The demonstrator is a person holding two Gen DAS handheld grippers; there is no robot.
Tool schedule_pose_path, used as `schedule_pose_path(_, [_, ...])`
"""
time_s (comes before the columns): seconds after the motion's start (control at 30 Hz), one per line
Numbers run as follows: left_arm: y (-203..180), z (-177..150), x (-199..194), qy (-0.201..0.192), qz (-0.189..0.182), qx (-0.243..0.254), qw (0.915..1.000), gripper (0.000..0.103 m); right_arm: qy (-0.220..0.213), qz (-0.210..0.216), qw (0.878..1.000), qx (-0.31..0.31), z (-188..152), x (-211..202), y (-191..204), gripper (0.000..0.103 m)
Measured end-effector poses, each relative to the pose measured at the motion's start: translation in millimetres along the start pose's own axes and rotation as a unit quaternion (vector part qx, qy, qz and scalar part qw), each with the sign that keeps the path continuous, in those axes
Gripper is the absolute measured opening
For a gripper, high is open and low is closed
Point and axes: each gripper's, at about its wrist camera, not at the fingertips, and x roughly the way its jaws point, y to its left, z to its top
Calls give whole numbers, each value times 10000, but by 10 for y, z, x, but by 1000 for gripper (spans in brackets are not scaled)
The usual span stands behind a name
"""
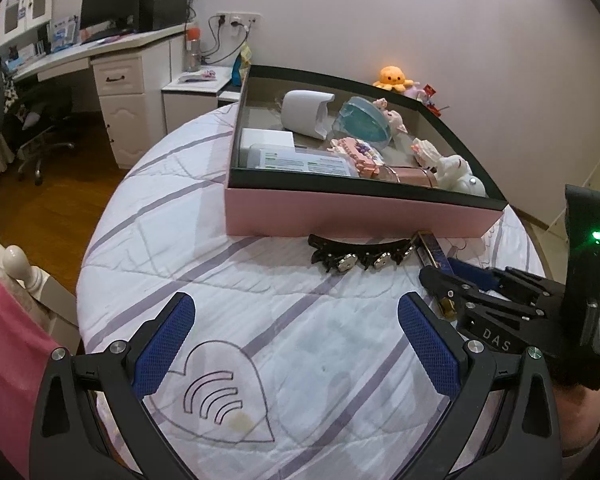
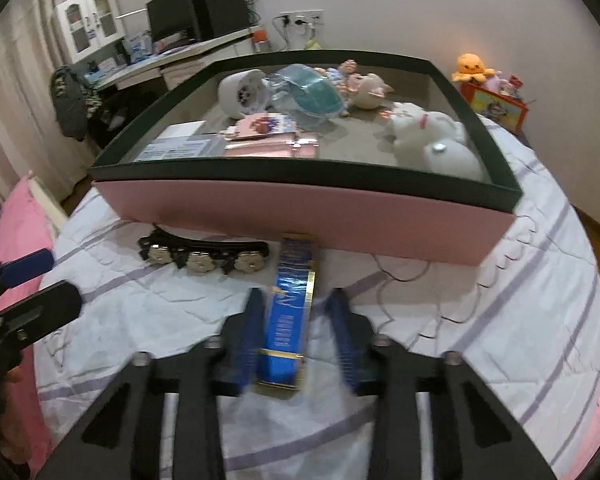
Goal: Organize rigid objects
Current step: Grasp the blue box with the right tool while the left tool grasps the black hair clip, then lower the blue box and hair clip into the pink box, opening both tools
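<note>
Wide apart, the two blue fingers (image 1: 162, 344) of the left gripper (image 1: 296, 300) hang over the quilt (image 1: 160, 200) on the bed. Nothing is between them, and they hold nothing.

On the other side, the right gripper (image 2: 296, 294) is closed on a long blue box (image 2: 288, 320) with gold edges. Its left finger presses on the side of the blue box. The right wrist view is blurry, so I cannot tell if the other finger presses just as hard. The blue box lies flat on the quilt. Its far end reaches the front wall of the big pink box (image 2: 300, 216).

A black hair clip (image 2: 200, 256) with three shiny silver flowers lies on the quilt too. It sits just beside the front wall of the pink box, left of the blue box, close to it.

The pink box has a dark rim and sits at the far edge of the bed, by the wall. Inside it are a white cup (image 1: 304, 114) on its side, a see-through blue-green case (image 1: 364, 122), a flat paper pack (image 1: 300, 160) and a white fluffy toy (image 2: 432, 140) in the right front corner.

An orange octopus toy (image 1: 396, 77) sits behind the pink box. A white desk (image 1: 100, 46) stands far off on the left.
</note>
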Motion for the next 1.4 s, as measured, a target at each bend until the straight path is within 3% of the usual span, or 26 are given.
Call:
schedule_pose_path(0.13, [-68,25,60,36,-12,62,10000,103,-74,186,9997,108,-32,-46,-39,21])
schedule_pose_path(0.63, [-479,213,549,342,-168,267,9989,103,-140,152,9992,353,-38,-121,-324,21])
schedule_pose_path(0.87, [-583,271,824,390,177,344,9985,102,-131,211,9989,402,-39,-93,-396,21])
schedule_pose_path(0.93, [-600,265,831,336,201,407,9984,101,-130,220,9989,401,-34,-84,-401,21])
schedule_pose_path(1.1, [-506,218,712,200,37,478,9986,79,-134,254,9987,414,-40,-85,-413,21])
schedule_pose_path(1.4, [-360,161,571,126,-149,367,9991,79,-129,250,9988,403,-40,-90,-412,21])
